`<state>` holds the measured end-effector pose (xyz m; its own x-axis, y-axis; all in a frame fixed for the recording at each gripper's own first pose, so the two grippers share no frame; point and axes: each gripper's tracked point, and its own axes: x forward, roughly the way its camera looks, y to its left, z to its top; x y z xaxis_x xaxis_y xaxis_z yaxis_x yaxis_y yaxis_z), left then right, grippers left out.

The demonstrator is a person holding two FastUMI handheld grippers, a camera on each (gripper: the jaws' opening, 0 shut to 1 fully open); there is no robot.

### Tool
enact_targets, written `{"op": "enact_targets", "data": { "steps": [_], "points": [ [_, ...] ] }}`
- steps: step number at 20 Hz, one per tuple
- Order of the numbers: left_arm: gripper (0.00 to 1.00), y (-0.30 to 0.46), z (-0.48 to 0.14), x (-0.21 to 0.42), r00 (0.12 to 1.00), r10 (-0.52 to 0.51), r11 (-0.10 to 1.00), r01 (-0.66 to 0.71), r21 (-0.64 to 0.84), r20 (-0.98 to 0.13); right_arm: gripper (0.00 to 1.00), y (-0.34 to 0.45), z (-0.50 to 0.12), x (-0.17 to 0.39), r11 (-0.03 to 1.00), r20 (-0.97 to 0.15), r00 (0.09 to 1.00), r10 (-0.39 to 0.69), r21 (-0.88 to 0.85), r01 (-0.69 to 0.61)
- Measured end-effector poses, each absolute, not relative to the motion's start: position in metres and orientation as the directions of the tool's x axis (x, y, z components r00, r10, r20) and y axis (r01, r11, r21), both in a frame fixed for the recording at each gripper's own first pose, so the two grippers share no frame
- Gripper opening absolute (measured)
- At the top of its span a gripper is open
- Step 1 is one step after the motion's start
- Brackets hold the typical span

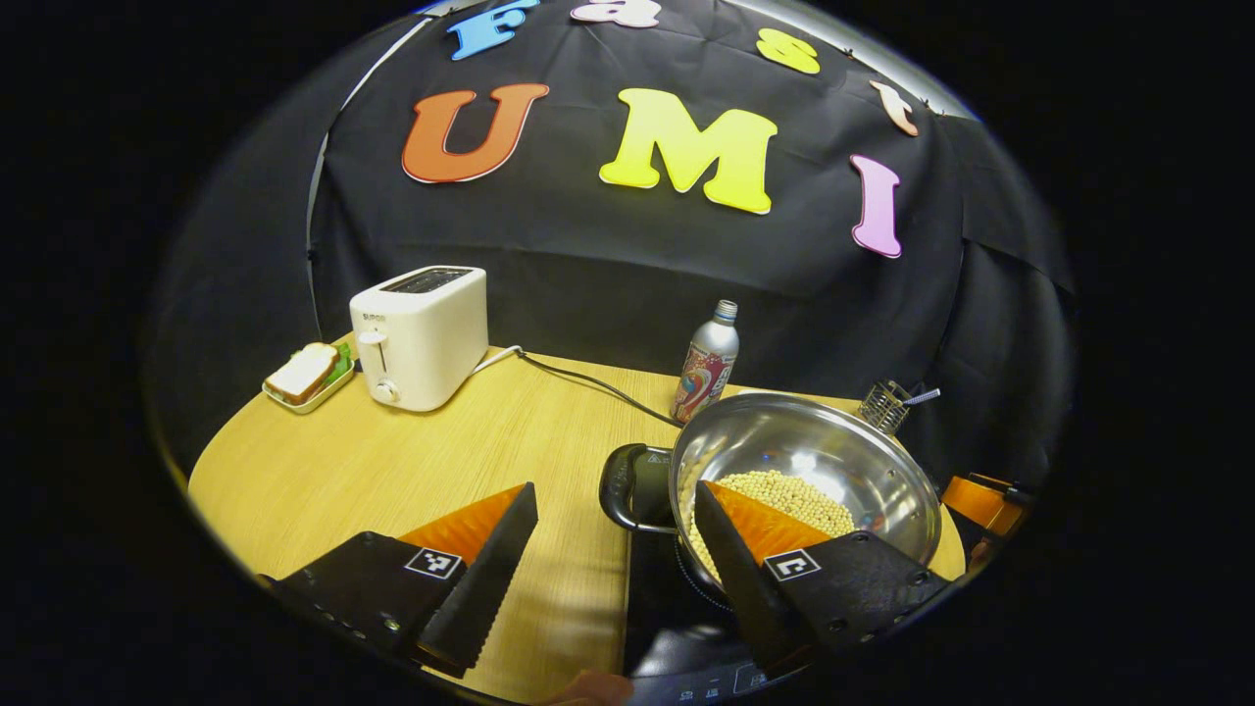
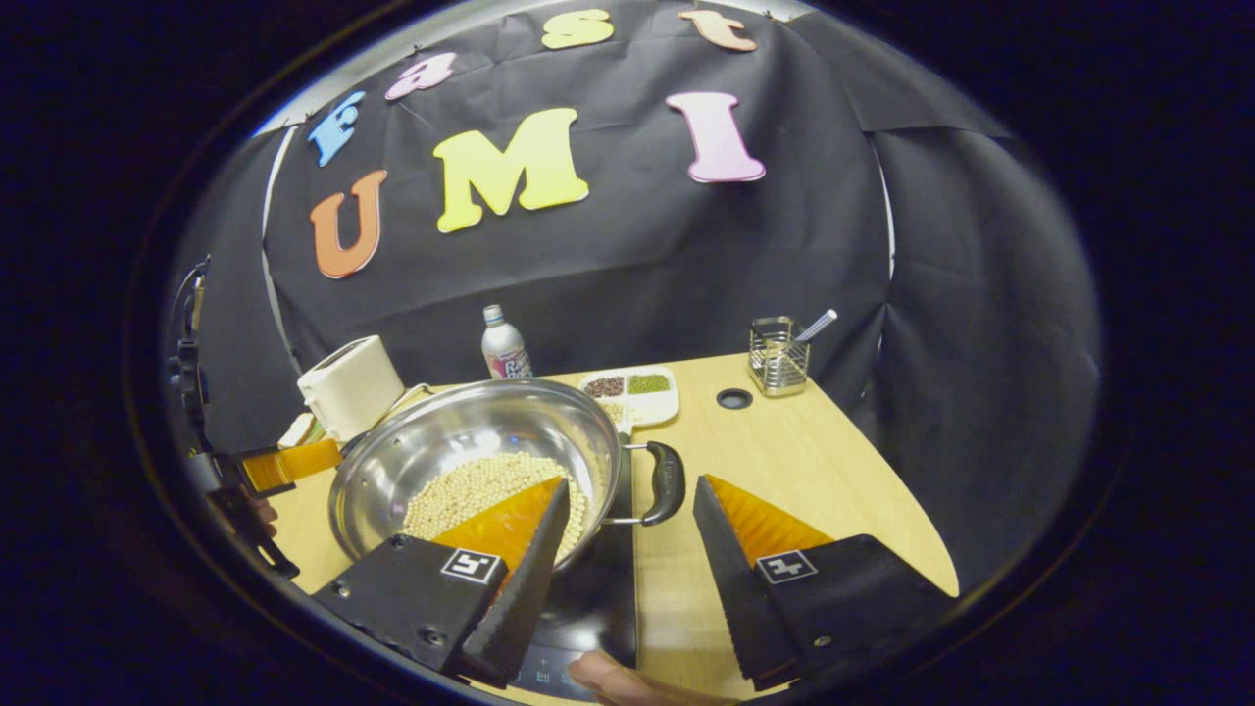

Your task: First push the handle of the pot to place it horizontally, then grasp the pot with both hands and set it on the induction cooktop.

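Note:
A steel pot (image 1: 833, 461) holding pale beans (image 1: 794, 495) rests over the black induction cooktop (image 1: 667, 598). My left gripper (image 1: 616, 490) is open, with the pot's black left handle (image 1: 627, 485) in the gap between its fingers, untouched; one finger reaches over the pot's rim. In the right gripper view the pot (image 2: 471, 441) sits at left on the cooktop (image 2: 593, 598). My right gripper (image 2: 632, 483) is open too, and the pot's right handle (image 2: 669, 480) lies between its fingers without contact. Each view shows the other gripper beyond the pot (image 1: 980, 500) (image 2: 279, 466).
A white toaster (image 1: 422, 333) with its cable and a sandwich dish (image 1: 306, 378) stand at the back left of the wooden table (image 1: 392, 471). A bottle (image 1: 706, 363) stands behind the pot. A wire holder (image 2: 779, 358), a divided tray (image 2: 632, 392) and a table hole (image 2: 733, 398) lie back right.

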<state>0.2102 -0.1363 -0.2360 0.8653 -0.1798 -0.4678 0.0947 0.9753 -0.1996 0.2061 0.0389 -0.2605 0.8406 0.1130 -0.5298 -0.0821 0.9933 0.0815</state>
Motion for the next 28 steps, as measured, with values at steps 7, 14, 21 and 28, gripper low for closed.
{"op": "enact_targets", "data": {
  "steps": [7, 14, 21, 28],
  "points": [
    [0.96, -0.124, -0.187, 0.136, 0.926, -0.154, 0.983, 0.109, -0.145, -0.346, 0.81, 0.042, -0.232, 0.153, 0.995, -0.473, 0.876, 0.097, 0.047, -0.085],
    [0.95, -0.12, -0.133, 0.072, 0.96, -0.152, 0.985, 0.127, -0.117, -0.235, 0.93, 0.035, -0.177, 0.093, 0.996, -0.358, 0.93, 0.085, 0.007, -0.088],
    [0.95, -0.103, -0.064, 0.012, 0.983, -0.134, 0.988, 0.122, -0.099, -0.122, 0.99, 0.037, -0.101, 0.031, 0.995, -0.222, 0.97, 0.097, 0.003, -0.099],
    [0.95, -0.07, -0.027, -0.026, 0.994, -0.09, 0.993, 0.085, -0.083, -0.062, 0.99, 0.036, -0.045, -0.015, 0.996, -0.116, 0.99, 0.083, 0.029, -0.08]
  ]
}}
